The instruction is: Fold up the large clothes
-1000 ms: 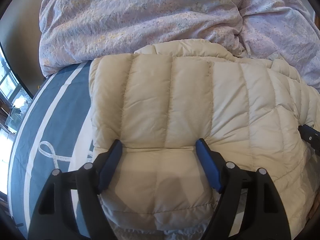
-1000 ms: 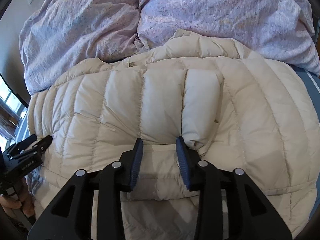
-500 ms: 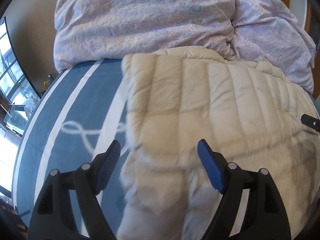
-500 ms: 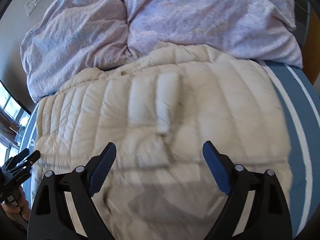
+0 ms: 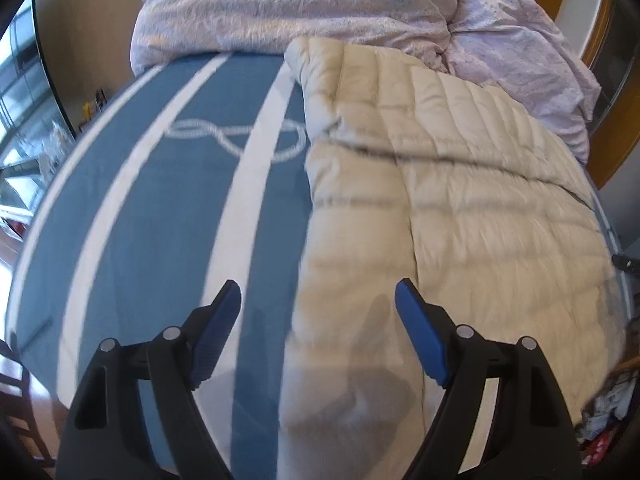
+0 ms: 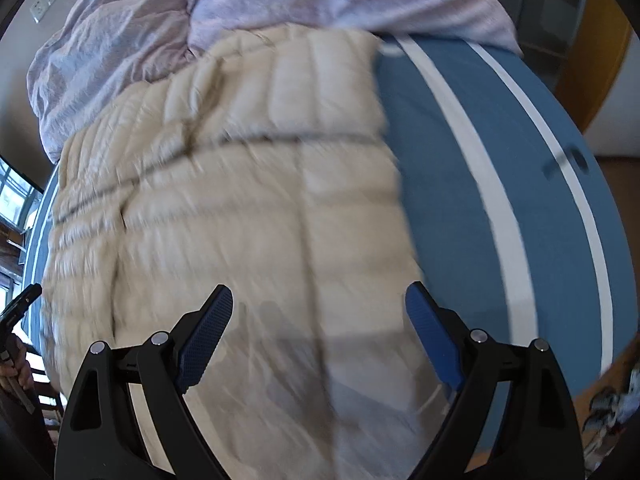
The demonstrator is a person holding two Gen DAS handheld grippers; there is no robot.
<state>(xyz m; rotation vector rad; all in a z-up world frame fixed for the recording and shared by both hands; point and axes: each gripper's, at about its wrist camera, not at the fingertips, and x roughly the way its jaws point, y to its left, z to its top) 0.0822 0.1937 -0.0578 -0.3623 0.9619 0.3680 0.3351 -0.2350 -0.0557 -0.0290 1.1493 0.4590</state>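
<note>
**Both grippers empty above folded jacket**

Left gripper [image 5: 318, 308] spread wide, nothing clamped. Right gripper [image 6: 319, 310] likewise, jaws just parted, nothing between. Cream puffer jacket [image 6: 240, 200] just ahead beneath, apparently folded though blurred, on blue striped bedspread [image 5: 160, 200]. Beyond, rumpled lilac duvet [image 5: 300, 0].

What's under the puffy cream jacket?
The puffy cream jacket lies on a blue bedcover with white stripes, which shows beside it in both views. The crumpled lilac duvet sits behind it. Whatever is directly beneath the jacket is covered.
</note>
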